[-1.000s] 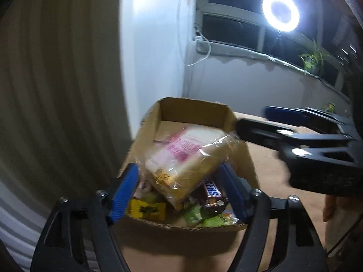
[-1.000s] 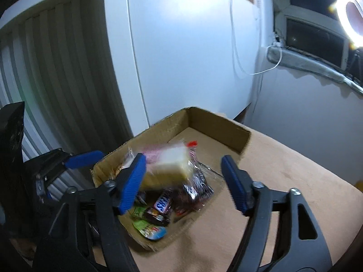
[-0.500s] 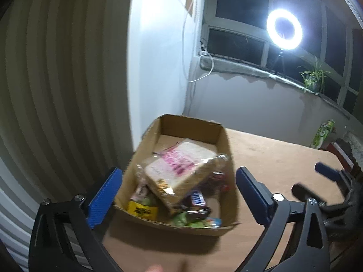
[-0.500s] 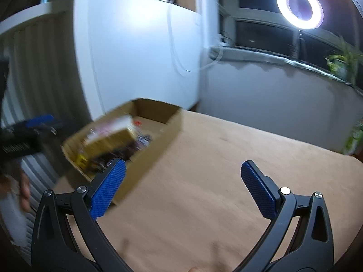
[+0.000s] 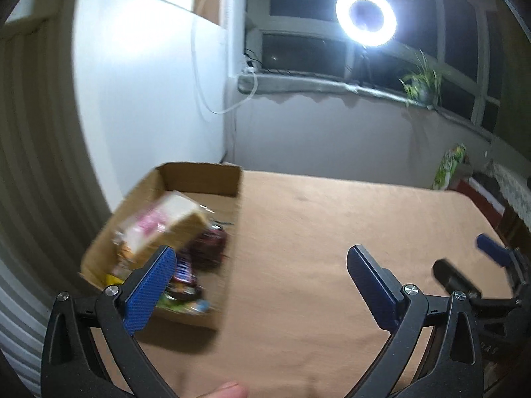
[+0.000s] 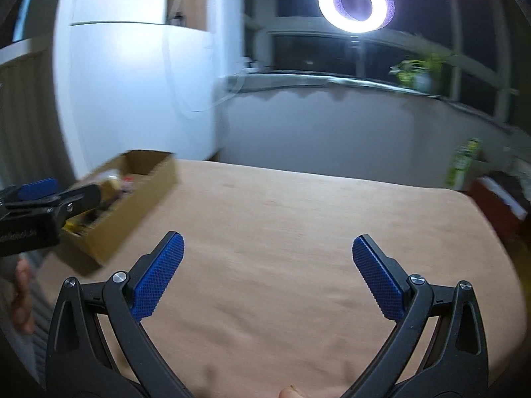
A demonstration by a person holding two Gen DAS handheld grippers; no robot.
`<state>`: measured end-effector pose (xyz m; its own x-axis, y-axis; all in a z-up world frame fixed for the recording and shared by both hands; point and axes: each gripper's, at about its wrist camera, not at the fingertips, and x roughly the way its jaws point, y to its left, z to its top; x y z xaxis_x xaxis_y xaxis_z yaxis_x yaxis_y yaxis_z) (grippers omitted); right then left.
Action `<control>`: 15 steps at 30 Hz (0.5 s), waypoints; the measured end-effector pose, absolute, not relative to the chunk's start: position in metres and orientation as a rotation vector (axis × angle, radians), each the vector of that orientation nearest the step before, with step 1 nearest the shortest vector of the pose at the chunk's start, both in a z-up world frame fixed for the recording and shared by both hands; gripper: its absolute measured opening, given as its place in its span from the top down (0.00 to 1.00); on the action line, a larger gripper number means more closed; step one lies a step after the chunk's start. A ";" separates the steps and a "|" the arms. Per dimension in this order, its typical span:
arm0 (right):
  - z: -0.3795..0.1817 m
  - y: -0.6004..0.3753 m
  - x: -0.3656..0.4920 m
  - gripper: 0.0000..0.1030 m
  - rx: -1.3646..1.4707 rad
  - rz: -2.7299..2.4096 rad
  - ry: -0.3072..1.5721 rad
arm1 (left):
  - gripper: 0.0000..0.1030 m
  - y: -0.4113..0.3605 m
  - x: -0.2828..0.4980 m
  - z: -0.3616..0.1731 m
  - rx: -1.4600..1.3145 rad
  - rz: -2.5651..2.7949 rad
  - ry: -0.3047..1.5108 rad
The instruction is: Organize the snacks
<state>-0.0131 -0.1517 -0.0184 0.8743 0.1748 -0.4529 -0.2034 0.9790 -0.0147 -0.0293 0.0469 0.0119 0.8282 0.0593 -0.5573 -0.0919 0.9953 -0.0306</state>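
Tan table point(image 6: 298, 219) under ring light point(image 6: 356, 3); cardboard box point(image 5: 232, 192) at left edge; both grippers point(image 5: 262, 282) point(image 6: 268, 275) agape, empty.

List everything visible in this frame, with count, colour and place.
box: 1, brown cardboard, table's left corner
bread bag: 1, clear with pink print, on top in box
candy bar: 1, dark wrapper, in box
table: 1, tan
ring light: 1, white, lit, by window
plant: 1, green, windowsill
green pack: 1, beyond table, right
left hand-held gripper: black, blue pads, open
right hand-held gripper: black, blue pads, open, over bare table
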 end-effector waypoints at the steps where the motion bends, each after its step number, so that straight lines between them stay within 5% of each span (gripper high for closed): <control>1: -0.019 -0.160 -0.015 0.00 -0.055 0.181 0.469 | 0.00 0.040 -0.030 0.011 -0.050 0.076 0.593; 15: -0.021 -0.224 -0.029 0.00 0.004 0.050 0.467 | 0.00 -0.023 -0.036 -0.006 0.042 0.000 0.639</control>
